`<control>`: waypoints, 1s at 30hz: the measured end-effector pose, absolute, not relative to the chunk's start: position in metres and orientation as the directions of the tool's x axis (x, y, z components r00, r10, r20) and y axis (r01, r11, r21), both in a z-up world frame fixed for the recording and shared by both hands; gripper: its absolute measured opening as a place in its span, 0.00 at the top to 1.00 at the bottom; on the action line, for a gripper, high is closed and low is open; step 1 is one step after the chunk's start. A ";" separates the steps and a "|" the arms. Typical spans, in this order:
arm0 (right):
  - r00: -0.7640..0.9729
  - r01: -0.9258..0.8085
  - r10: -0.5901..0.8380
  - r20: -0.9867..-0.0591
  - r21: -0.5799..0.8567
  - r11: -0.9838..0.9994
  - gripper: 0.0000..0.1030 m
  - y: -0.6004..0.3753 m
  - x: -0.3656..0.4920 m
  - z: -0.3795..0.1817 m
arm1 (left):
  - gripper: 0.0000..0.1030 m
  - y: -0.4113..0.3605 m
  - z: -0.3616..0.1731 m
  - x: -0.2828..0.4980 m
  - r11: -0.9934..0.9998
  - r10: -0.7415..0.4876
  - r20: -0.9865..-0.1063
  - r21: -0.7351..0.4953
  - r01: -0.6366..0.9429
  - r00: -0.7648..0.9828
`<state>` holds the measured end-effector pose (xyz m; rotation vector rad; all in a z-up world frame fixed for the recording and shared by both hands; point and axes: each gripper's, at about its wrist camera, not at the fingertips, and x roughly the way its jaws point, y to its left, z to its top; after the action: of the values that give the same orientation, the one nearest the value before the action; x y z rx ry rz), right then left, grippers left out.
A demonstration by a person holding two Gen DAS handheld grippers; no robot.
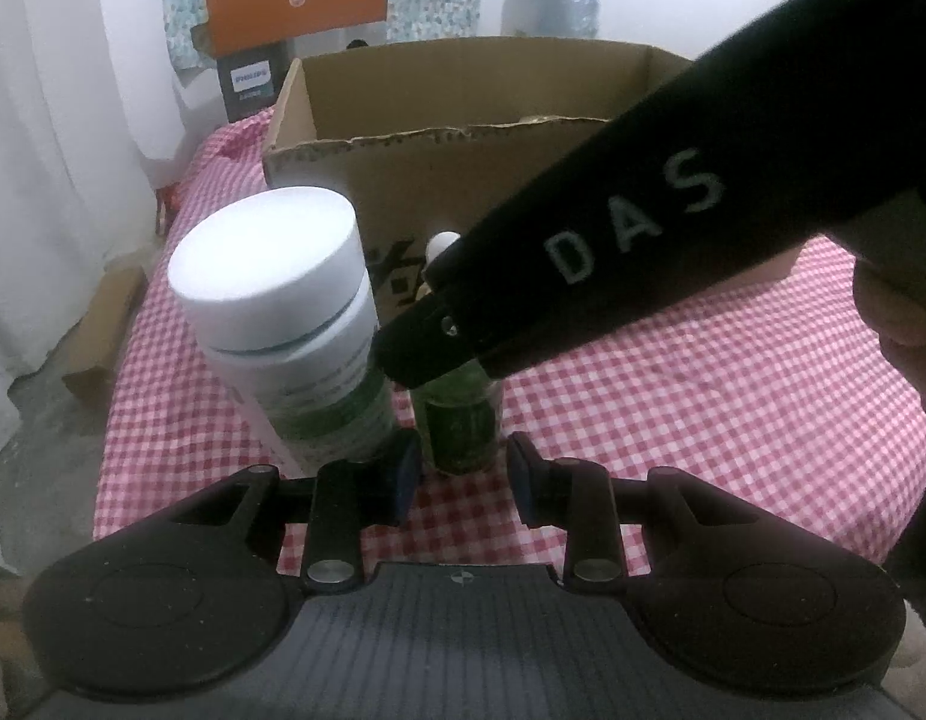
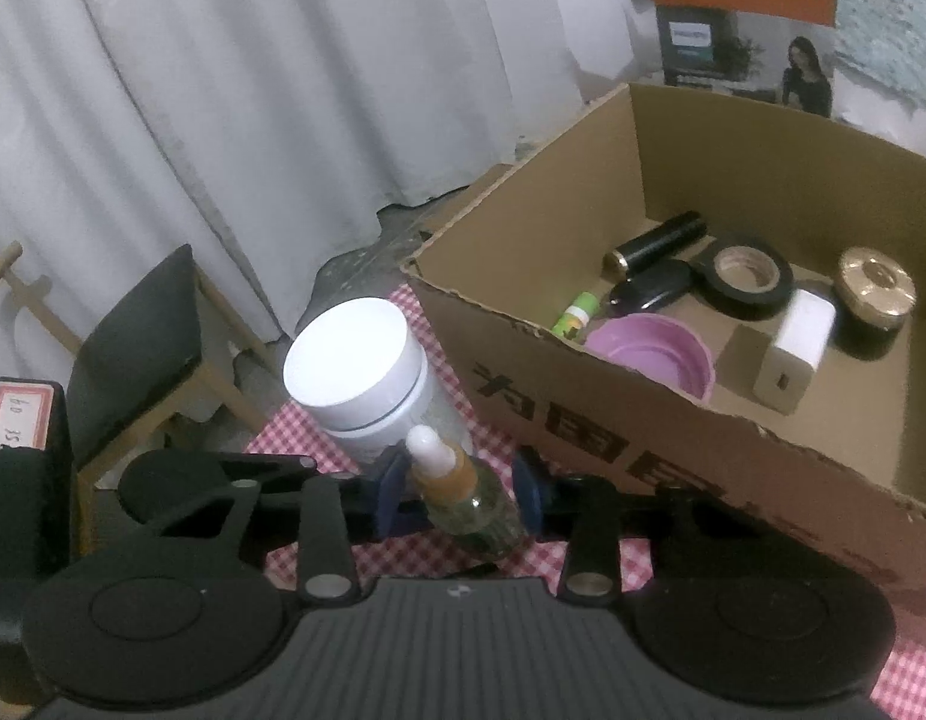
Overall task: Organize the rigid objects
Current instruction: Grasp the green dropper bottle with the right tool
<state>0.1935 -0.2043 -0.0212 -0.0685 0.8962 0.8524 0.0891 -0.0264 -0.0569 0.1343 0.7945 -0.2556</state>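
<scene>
On the red checked desk (image 1: 703, 396), right in front of the cardboard box (image 2: 583, 396), the right claw (image 2: 463, 495) has the little green dropper bottle (image 2: 469, 504) between its 2 blue pads; whether they're actually squeezing it, can't tell. A white-capped jar (image 2: 358, 372) stands just beside it. The left claw (image 1: 463, 477) is parted with nothing in it, near the bottle's base. Inside the box: a pink bowl (image 2: 655, 354), black tape roll (image 2: 748, 279), white charger (image 2: 796, 351).

One jar (image 2: 367, 384), one dropper bottle (image 2: 469, 504), one box (image 2: 643, 450).
</scene>
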 end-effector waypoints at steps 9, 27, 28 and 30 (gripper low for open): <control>0.346 -0.677 0.608 -0.714 0.259 0.689 0.68 -0.209 0.195 -0.021 | 0.70 -0.040 -0.059 0.093 0.954 -0.205 -0.718 0.005 0.299 0.665; 0.376 -0.566 0.560 -0.738 0.295 0.769 0.69 -0.267 0.188 -0.016 | 0.70 -0.080 -0.060 0.087 0.906 -0.292 -0.710 0.009 0.423 0.641; 0.375 -0.565 0.562 -0.737 0.299 0.769 0.70 -0.268 0.189 -0.016 | 0.70 -0.081 -0.061 0.088 0.906 -0.289 -0.710 0.015 0.424 0.642; 0.371 -0.566 0.566 -0.736 0.304 0.766 0.70 -0.267 0.190 -0.016 | 0.69 -0.083 -0.063 0.088 0.904 -0.283 -0.709 0.027 0.426 0.646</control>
<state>0.1898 -0.2671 -0.0161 0.0004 0.9436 0.7258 0.0885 -0.0828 -0.0627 0.1987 0.7693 -0.4059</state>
